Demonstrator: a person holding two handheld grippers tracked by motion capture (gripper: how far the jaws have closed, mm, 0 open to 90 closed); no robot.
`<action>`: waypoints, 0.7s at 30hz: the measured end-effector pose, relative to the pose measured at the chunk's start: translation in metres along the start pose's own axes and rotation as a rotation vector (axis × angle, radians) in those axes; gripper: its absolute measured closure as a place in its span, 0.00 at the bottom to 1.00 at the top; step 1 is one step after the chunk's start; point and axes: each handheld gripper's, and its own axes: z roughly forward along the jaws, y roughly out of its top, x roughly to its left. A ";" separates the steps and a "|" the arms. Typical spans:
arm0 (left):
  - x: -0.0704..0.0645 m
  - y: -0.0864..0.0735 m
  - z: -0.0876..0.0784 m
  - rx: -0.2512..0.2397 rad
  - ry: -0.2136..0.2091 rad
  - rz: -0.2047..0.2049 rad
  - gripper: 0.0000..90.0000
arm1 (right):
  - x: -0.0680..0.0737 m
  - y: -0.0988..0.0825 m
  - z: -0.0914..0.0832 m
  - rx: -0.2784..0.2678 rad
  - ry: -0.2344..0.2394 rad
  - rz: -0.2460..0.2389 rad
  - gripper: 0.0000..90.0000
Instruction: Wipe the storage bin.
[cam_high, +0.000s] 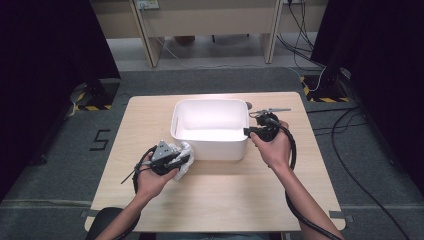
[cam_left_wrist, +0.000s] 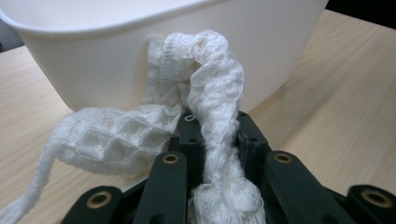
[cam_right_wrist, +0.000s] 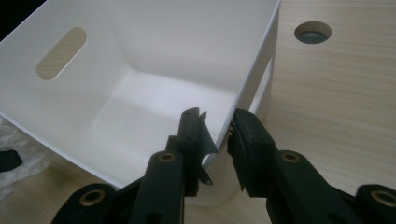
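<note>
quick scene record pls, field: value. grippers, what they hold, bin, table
left gripper: shut on white cloth, by the bin's near left corner
cloth: bunched, waffle weave, hangs out past the jaws, outside the bin
right gripper: jaws straddle the bin's right wall, one inside, one outside; grip on the wall cannot be told
bin: white plastic, upright on the table, nothing seen inside, slot handle in its far wall
table: light wood, round hole near the bin's right side
person: a hand on each gripper, forearms coming in from the near edge

A light wooden table (cam_high: 220, 200) stands on grey carpet (cam_high: 45, 170); black cables (cam_high: 360, 150) trail across the floor at right.
</note>
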 end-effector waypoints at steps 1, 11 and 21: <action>0.000 0.001 -0.001 0.000 0.001 0.001 0.85 | 0.000 0.000 0.000 0.001 0.000 0.001 0.82; -0.002 0.005 0.000 0.000 0.002 0.013 0.85 | 0.000 0.000 0.000 0.002 0.001 0.005 0.82; -0.007 0.010 0.004 -0.002 -0.013 0.029 0.85 | 0.000 0.000 0.000 -0.001 0.002 0.002 0.82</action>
